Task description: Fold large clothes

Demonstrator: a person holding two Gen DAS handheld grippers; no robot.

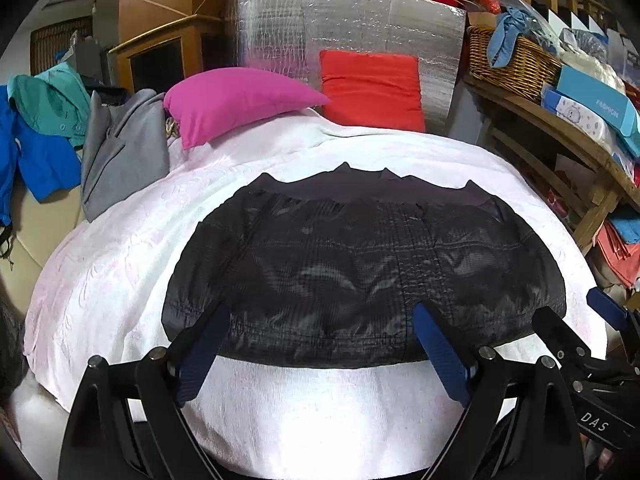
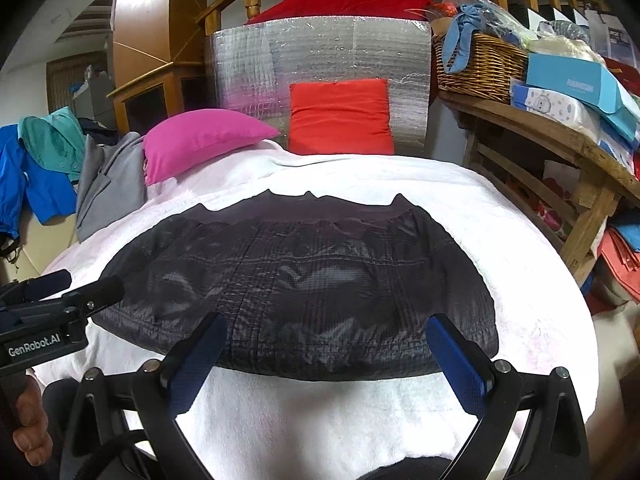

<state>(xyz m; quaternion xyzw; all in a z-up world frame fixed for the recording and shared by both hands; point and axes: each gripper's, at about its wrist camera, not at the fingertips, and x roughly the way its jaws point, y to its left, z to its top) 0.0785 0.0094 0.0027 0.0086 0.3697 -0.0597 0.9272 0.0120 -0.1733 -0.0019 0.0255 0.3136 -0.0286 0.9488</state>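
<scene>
- Left gripper [image 1: 320, 344] wide open, empty, hovering at near hem of dark quilted jacket [image 1: 360, 264].
- Right gripper [image 2: 324, 354] likewise spread, holding nothing.
- Jacket flat on white bedspread [image 2: 320, 420], seemingly part-folded.
- Likely next: pinch near edge, fold toward pillows.

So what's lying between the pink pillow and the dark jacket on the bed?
Only bare white blanket lies between the pink pillow and the dark jacket, clearest in the right wrist view.
</scene>
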